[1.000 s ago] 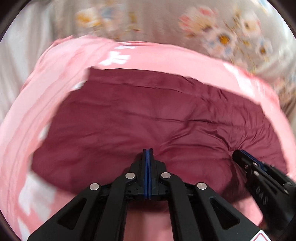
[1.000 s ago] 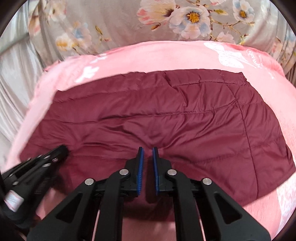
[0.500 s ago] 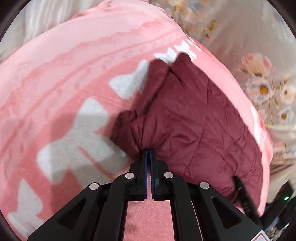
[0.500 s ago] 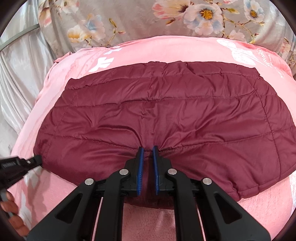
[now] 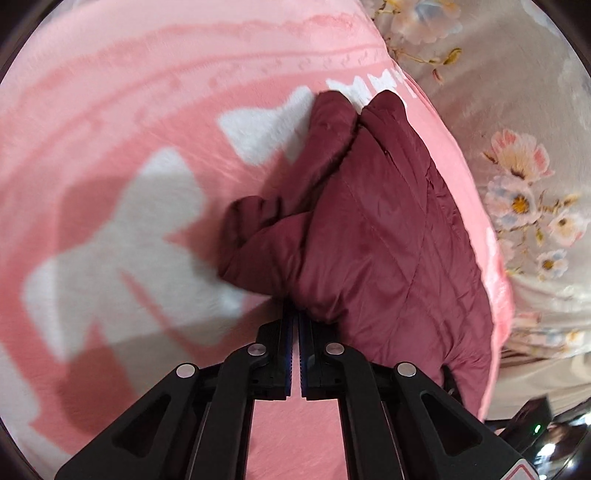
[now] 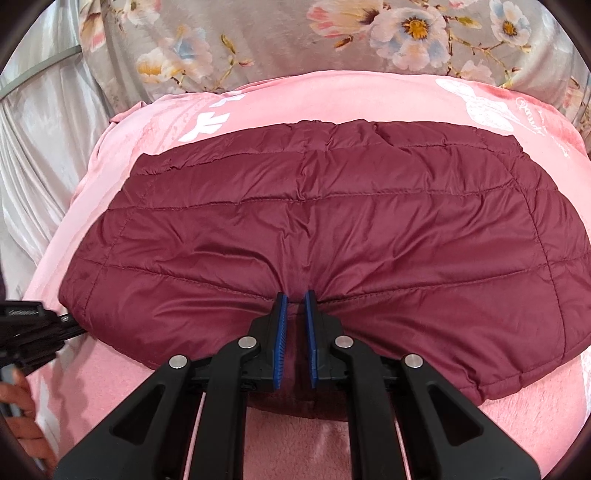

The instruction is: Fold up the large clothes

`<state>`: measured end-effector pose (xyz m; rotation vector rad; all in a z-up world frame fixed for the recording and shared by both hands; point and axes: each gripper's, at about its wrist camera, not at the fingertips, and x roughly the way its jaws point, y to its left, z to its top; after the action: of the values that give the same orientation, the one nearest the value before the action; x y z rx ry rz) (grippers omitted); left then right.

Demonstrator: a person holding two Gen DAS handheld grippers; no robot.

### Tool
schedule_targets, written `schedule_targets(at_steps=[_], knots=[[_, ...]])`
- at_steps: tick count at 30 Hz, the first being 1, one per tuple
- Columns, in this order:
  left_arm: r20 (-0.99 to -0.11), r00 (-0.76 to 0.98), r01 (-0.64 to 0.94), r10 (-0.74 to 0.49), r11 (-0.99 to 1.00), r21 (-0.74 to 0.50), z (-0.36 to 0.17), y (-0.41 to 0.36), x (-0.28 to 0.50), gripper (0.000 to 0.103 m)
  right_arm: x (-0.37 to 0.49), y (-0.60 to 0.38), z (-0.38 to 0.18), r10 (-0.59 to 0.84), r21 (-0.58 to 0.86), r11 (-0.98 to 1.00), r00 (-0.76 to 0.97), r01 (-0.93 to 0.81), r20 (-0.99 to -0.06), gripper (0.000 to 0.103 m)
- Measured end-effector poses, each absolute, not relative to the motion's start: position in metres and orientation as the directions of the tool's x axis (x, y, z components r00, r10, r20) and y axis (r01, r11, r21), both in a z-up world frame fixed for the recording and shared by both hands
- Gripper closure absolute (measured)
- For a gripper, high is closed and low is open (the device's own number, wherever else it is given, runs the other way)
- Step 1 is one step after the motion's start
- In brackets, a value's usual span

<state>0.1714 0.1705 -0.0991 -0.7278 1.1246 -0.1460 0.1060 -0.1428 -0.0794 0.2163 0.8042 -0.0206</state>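
Observation:
A maroon quilted jacket (image 6: 314, 229) lies folded flat on a pink blanket (image 6: 332, 96). My right gripper (image 6: 295, 299) is shut on the jacket's near hem, with fabric pinched between its blue pads. My left gripper (image 5: 295, 314) sits at the jacket's left corner (image 5: 266, 258), jaws nearly closed on the bunched edge there. In the right wrist view the left gripper (image 6: 55, 321) shows at the jacket's left end. In the left wrist view the jacket (image 5: 388, 240) runs away to the right.
The pink blanket with white motifs (image 5: 129, 240) covers the bed. A grey floral sheet (image 6: 406, 33) lies beyond it. Pale silky fabric (image 6: 33, 147) hangs at the left. A dark device with a green light (image 5: 535, 428) is at the lower right.
My left gripper has moved from the jacket's near hem out to its left corner and turned to look along it. The jacket has spread flatter. My right gripper has kept its hold.

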Motion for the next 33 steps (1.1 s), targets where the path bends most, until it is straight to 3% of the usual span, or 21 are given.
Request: schedule_targets(at_steps=[5,10,17,20,22,27,33], knots=[[-0.752,0.474,-0.228,-0.459,0.761,-0.608,-0.098,0.161,0.182,0.103,0.098,-0.150,-0.075,0.110,0.237,0.967,0.691,0.091,-0.714,0.094],[-0.721,0.549,-0.131,-0.423,0.809,-0.574,-0.061,0.147,0.174,0.103,0.097,-0.148,-0.080,0.117,0.231,0.970,0.685,0.078,-0.719,0.094],[-0.562,0.691,0.246,-0.455,0.878,-0.410,0.055,0.068,0.133,0.103,0.103,-0.151,-0.084,0.150,0.267,0.961,0.685,0.067,-0.713,0.094],[-0.529,0.664,0.400,-0.529,0.849,-0.347,0.085,0.014,0.119,0.103,0.086,-0.174,-0.070,0.218,0.370,0.926,0.698,0.071,-0.682,0.094],[-0.537,0.653,0.448,-0.534,0.844,-0.295,0.090,-0.022,0.116,0.103,0.072,-0.192,-0.061,0.186,0.359,0.928,0.714,0.097,-0.674,0.094],[-0.598,0.610,0.383,-0.519,0.855,-0.351,0.063,-0.026,0.123,0.103,0.046,-0.231,-0.053,0.080,0.301,0.936,0.726,0.180,-0.683,0.093],[-0.759,0.535,0.050,-0.372,0.910,-0.411,-0.012,0.072,0.155,0.102,0.048,-0.231,-0.060,0.110,0.321,0.932,0.715,0.167,-0.691,0.093]])
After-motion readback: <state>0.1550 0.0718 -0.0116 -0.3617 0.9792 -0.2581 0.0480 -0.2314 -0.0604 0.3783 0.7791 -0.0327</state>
